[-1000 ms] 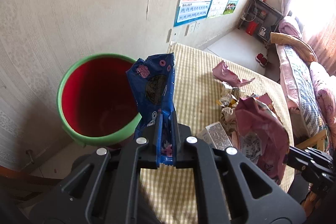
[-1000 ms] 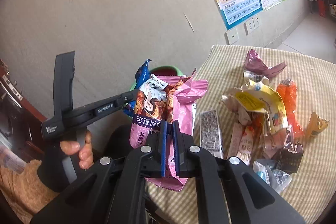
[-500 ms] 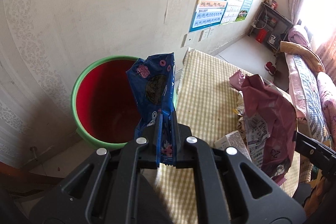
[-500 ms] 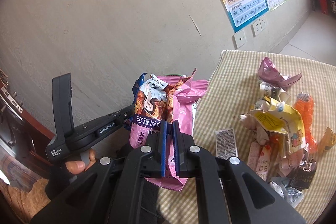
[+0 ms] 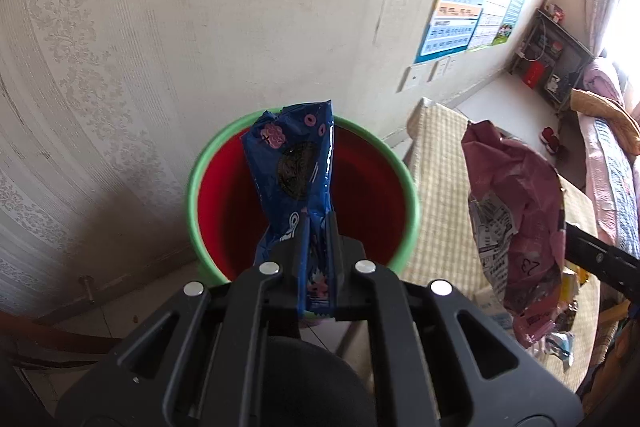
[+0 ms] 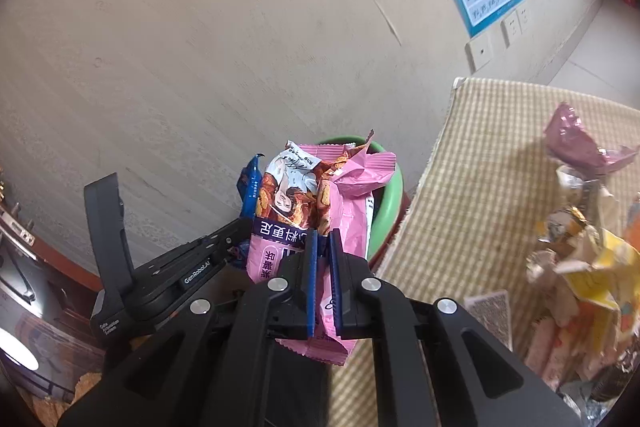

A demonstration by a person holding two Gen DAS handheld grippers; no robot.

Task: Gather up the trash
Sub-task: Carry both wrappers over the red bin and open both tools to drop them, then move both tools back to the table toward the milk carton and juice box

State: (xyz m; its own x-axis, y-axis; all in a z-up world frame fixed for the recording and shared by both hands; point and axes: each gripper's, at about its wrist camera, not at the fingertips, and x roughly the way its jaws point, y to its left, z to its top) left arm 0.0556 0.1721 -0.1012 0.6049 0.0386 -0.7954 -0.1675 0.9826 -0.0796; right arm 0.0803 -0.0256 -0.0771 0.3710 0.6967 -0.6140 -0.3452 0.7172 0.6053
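Crinkly blue foil snack wrapper [image 5: 298, 179] pinched tight in our left gripper [image 5: 316, 227] above red, green-rimmed plastic bucket [image 5: 408, 183]; right gripper [image 6: 323, 241] clamps pink plastic snack bag [image 6: 352, 203] near rim, so we risk dropping it outside.

The left tongs [image 5: 316, 247] point forward and a little down. Their two black fingers [image 5: 286, 259] are pressed close together, with a thin blue wrapper [image 5: 294, 179] pinched between them and sticking up past the tips. The right tongs [image 6: 323, 267] are squeezed close too, with blue pads [image 6: 311, 279] on the inner sides and a pink wrapper [image 6: 344, 219] caught between them. Seen from the right tongs, the left tongs [image 6: 236, 239] sit just to the left, with their tips close by. Their handle stands upright at the back.
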